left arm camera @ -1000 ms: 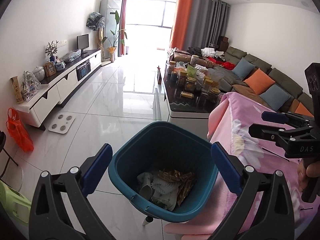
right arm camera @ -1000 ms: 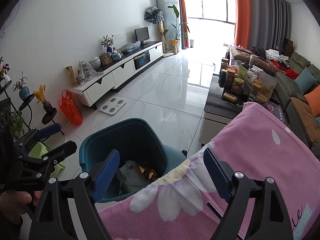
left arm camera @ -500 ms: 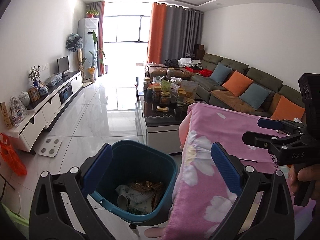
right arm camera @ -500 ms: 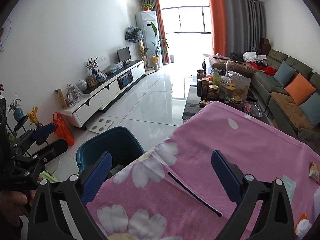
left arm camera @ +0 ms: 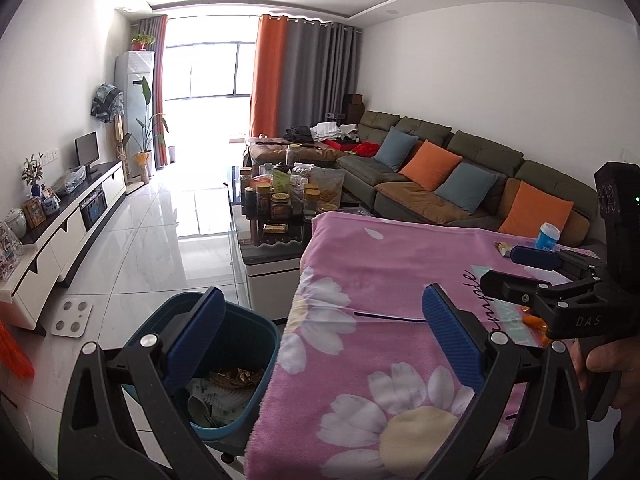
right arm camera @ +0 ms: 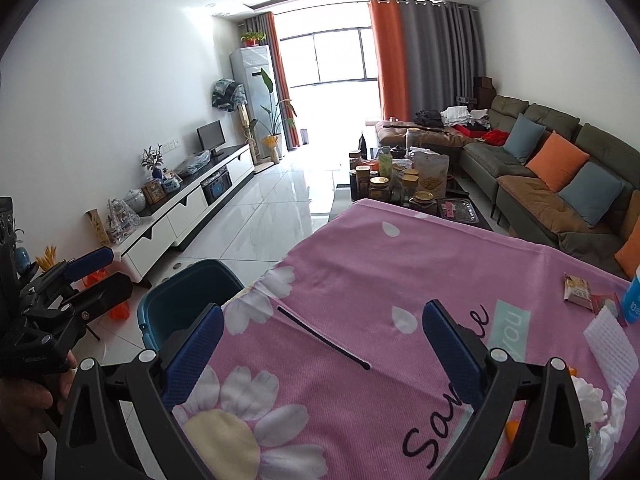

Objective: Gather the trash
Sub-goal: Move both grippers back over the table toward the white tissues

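So both grippers are empty right now, which reads to me as the gap between a drop and the next pickup. The left gripper (left arm camera: pixel 324 344) has its blue pads spread wide with nothing between them, and the right gripper (right arm camera: pixel 323 346) is the same, wide apart over the pink flowered fleece blanket (right arm camera: pixel 400 280) that covers the table. The teal plastic waste bin (left arm camera: pixel 256 332) sits on the floor tight against the table's left edge, with crumpled paper and wrappers inside. What's left to collect is on the blanket: a thin black stick (right arm camera: pixel 323 338) lying flat near the middle, plus a small snack packet (right arm camera: pixel 577 289), a white textured pad (right arm camera: pixel 610 346) and some crumpled white tissue (right arm camera: pixel 588 400) off to the right. My guess is the stick goes next, and since it's so thin and flat, the pads need to come down low, straddle it and pinch without grabbing fleece.
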